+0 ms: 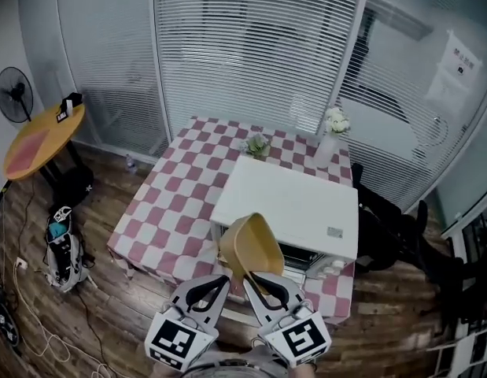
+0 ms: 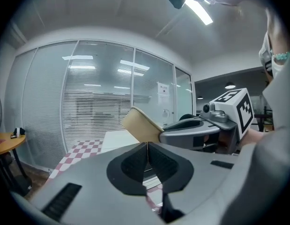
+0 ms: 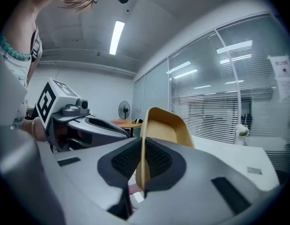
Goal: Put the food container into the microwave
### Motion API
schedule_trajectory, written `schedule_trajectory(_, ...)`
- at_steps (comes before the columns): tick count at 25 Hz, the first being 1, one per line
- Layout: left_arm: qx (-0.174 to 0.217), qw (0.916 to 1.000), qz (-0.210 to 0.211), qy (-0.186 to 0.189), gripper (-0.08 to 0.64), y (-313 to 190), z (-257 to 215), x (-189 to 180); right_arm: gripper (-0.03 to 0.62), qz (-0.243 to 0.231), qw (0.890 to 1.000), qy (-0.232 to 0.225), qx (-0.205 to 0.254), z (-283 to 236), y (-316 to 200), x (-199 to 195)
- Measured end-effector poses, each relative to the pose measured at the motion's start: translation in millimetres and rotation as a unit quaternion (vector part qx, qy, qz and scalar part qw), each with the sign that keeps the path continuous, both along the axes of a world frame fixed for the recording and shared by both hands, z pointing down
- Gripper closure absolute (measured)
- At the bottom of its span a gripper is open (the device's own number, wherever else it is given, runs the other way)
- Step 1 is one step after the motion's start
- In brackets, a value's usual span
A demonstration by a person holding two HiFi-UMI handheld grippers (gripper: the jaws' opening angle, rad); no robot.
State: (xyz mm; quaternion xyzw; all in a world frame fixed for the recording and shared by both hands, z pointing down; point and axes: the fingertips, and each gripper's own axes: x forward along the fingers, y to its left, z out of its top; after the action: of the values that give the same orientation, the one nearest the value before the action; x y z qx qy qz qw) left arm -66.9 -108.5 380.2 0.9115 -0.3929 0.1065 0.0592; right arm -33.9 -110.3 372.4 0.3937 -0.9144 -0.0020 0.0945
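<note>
A tan, bowl-like food container [image 1: 255, 246] hangs tilted in the air in front of the white microwave [image 1: 294, 203]. The microwave stands on a red-and-white checked table [image 1: 172, 211]. My right gripper [image 1: 256, 277] is shut on the container's rim; in the right gripper view the rim [image 3: 166, 125] is pinched between the pads of that gripper [image 3: 141, 142]. My left gripper [image 1: 218, 279] is just left of it, shut with nothing held. In the left gripper view its pads [image 2: 147, 146] meet, and the container [image 2: 140, 125] shows beyond them. The microwave's front is mostly hidden behind the container.
A vase of white flowers [image 1: 331, 136] and a small plant [image 1: 257, 144] stand behind the microwave. At the left are a round yellow table [image 1: 42, 136], a fan [image 1: 13, 93] and a backpack [image 1: 60, 246] on the wooden floor. Dark bags [image 1: 385, 235] lie right of the table.
</note>
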Motion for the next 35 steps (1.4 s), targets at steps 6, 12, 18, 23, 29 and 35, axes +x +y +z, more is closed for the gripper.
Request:
schedule_trajectory(6,0.004,0.9983,0.058,0.0,0.546,-7.1,1.5,11.6,0.578,0.059,0.998,0.021,0.009,3.2,-2.3,13.5)
schedule_trajectory(12,0.008,0.9919,0.127,0.003,0.545,-5.3,3.6,25.5,0.578,0.13,0.991,0.027,0.003,10.0,5.3,27.4)
schedule_trajectory(18,0.0,0.9831,0.183,0.004,0.546,5.2,9.7,26.6,0.578,0.177,0.983,0.034,-0.011,18.1,17.1,26.4)
schedule_trajectory(23,-0.01,0.9788,0.204,0.0,0.546,11.7,19.5,21.2,0.578,0.188,0.981,0.045,-0.022,29.7,24.7,18.2)
schedule_trajectory(29,-0.014,0.9838,0.178,0.014,0.546,3.7,20.4,18.3,0.578,0.169,0.984,0.053,-0.034,35.1,20.4,17.6)
schedule_trajectory(35,-0.009,0.9916,0.128,0.018,0.546,-18.5,17.3,13.2,0.578,0.13,0.988,0.075,-0.042,41.1,6.6,17.7)
